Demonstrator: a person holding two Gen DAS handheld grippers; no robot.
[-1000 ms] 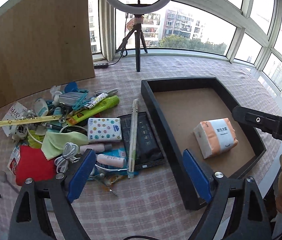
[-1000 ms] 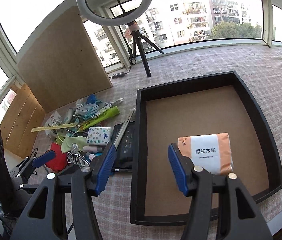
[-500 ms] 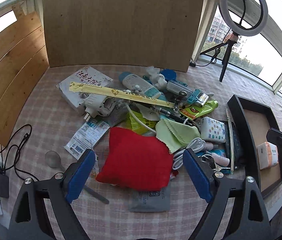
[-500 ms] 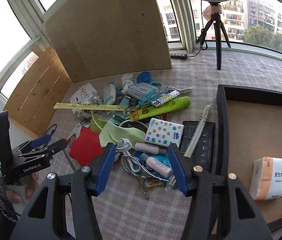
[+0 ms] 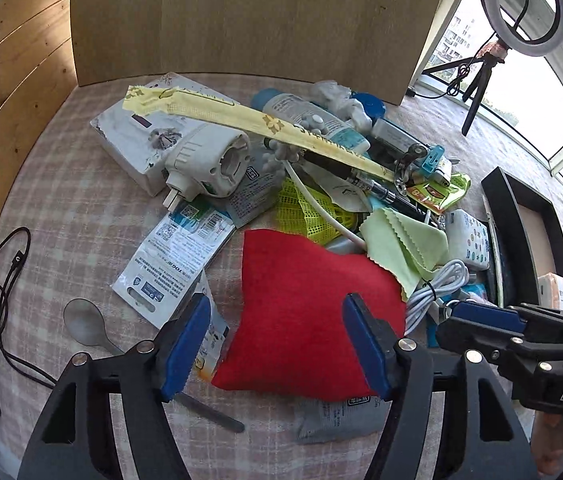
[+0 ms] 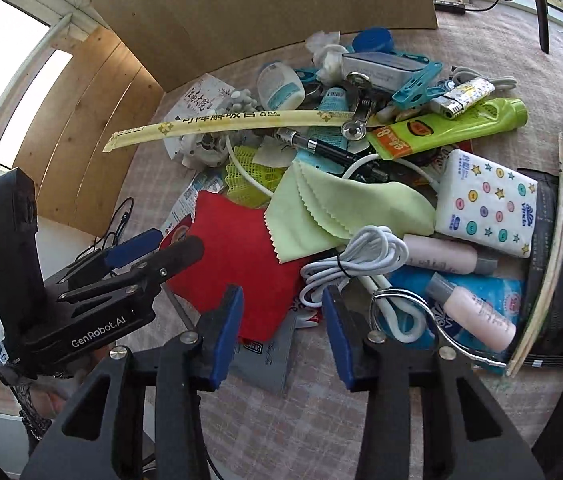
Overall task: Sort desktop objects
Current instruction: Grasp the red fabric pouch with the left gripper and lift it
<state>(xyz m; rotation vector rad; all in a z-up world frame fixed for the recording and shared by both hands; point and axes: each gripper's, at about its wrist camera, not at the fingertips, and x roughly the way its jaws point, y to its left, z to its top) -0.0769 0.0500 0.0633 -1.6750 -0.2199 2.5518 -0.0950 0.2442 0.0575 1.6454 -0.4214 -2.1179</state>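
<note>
Much of the pile is buried: the grey sachet [image 5: 337,414] shows only a corner from under the red cloth [image 5: 301,312], the spoon [image 5: 81,326] has its handle crossing behind the left gripper [image 5: 277,344], and the black tray [image 5: 521,216] is cut off at the right edge of the left wrist view, with the tissue pack inside it barely a sliver. In the right wrist view the small bottles [image 6: 473,312] and the metal curler loop [image 6: 401,300] overlap, and what lies under them is hard to make out.

A second ago both cameras looked across at the tray and the window; now both look steeply down on the heap on the checked surface [image 5: 81,220], and the tray has slid to the margin.

The left gripper's jaws are narrowing but not yet touching — the red cloth lies between and below them, its near edge roughly level with the blue pads. The right gripper [image 6: 281,332] is also closing, with nothing gripped; the cloth's lower corner and the coiled white cable [image 6: 361,256] lie just beyond its pads, the green cloth [image 6: 333,212] further up.
</note>
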